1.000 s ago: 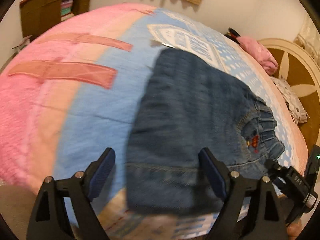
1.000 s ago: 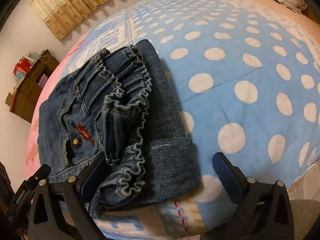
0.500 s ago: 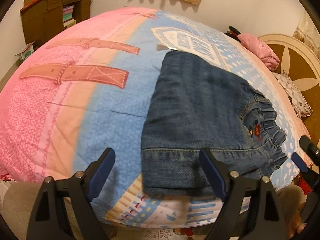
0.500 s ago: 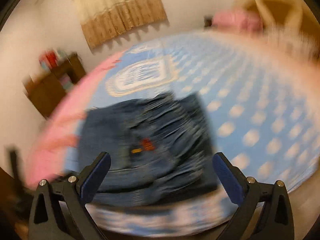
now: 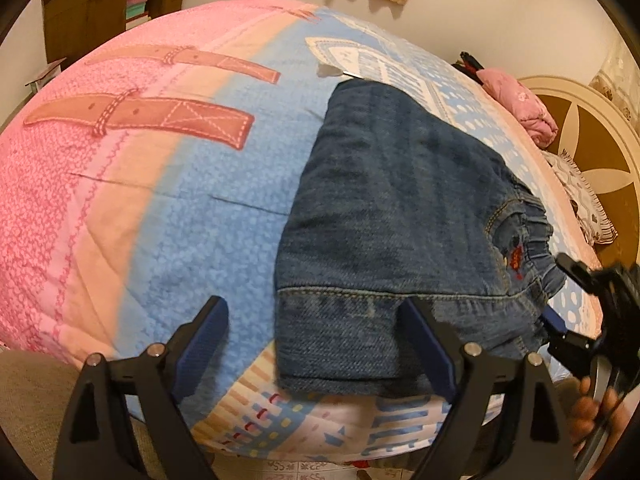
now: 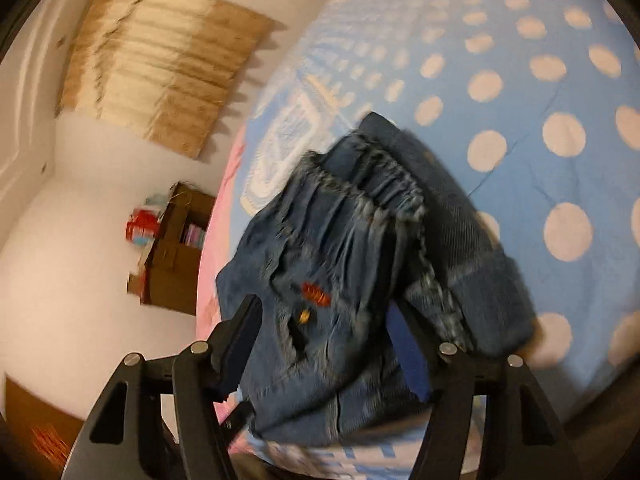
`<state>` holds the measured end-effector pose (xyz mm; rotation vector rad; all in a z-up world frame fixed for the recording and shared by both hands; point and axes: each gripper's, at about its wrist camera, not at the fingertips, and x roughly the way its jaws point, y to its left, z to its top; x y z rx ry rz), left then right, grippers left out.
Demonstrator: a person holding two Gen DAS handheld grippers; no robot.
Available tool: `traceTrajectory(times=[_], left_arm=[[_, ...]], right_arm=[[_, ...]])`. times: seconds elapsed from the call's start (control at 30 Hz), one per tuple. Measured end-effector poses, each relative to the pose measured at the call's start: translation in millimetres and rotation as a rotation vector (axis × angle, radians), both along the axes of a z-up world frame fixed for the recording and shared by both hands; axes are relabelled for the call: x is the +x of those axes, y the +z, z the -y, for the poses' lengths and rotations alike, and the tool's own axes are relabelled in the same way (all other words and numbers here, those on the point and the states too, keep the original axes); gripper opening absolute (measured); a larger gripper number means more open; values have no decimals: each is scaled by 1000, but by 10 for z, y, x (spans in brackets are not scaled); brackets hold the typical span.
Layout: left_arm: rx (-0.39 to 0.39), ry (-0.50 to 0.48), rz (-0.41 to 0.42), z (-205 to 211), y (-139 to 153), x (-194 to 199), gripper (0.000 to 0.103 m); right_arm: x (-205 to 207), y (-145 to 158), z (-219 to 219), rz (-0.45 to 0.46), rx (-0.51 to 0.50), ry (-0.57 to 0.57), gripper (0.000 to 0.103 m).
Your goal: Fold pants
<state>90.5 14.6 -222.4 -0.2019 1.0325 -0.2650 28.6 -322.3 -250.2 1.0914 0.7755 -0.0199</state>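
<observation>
Small blue denim pants lie folded on the bed near its front edge, elastic waistband to the right, a red embroidered patch by the pocket. My left gripper is open and empty, its right finger in front of the pants' near hem. My right gripper is open, its jaws either side of the pocket area of the pants; whether they touch is unclear from blur. It also shows in the left wrist view at the waistband.
The bed has a pink and blue quilt with white dots. A pink bundle and a patterned pillow lie by the round headboard. A brown shelf unit stands by the wall. The bed's front edge is just under both grippers.
The right gripper swung away and came back to the waistband, tilted and with its jaws closer together. The left gripper pulled back slightly. The pants lie as before.
</observation>
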Motion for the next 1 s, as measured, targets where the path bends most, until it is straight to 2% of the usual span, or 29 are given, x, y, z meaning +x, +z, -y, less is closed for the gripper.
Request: traceTrajectory(times=[0.13,0.17,0.2,0.23,0.27,0.4,0.47,0.53,0.6,0.63,0.73,0.8,0.87,0.9,0.97,1.0], left_arm=[[15,5,7,16,-19,23,95],[11,7,8,7,-25,30,95],[8,8,7,3,-28,35,95],[5,10,6,-10,-28,39,95],[-3,11,5,-22,-26,44,95],[12,13,16,-50,18,27,95],[18,13,29,-76,48,10,95],[14,19,24,-89,31,14,95],[39,6,-14,-54,-55,37,95],[52,-2,-23,-40,-85,38,95],[66,8,-20,-65,-66,33,96],[71,16,9,-91,38,-2,95],[59,28,34,-140,137,-30,95],[37,42,37,-185,183,-25,95],[18,77,60,-252,265,-4,95],[18,90,71,-263,320,32,95]], right_arm=[[253,96,-130,-33,-121,59,71],[289,97,-152,-39,-143,75,68],[307,112,-177,-46,-173,93,59],[305,110,-186,-62,-203,110,17],[255,113,-188,-65,-229,122,14],[-16,376,-287,19,-328,190,14],[-162,444,-346,20,-349,195,14],[-226,301,-318,-64,-362,165,14],[-209,12,-259,-146,-303,141,14],[-201,-57,-206,-138,-276,120,12],[-164,-6,-209,-112,-320,127,13],[-176,177,-189,-72,-363,139,16],[-264,439,-130,-38,-426,99,34],[-338,578,-93,-30,-478,62,39],[-552,861,4,-10,-590,-41,60],[-612,973,36,13,-629,-71,61]])
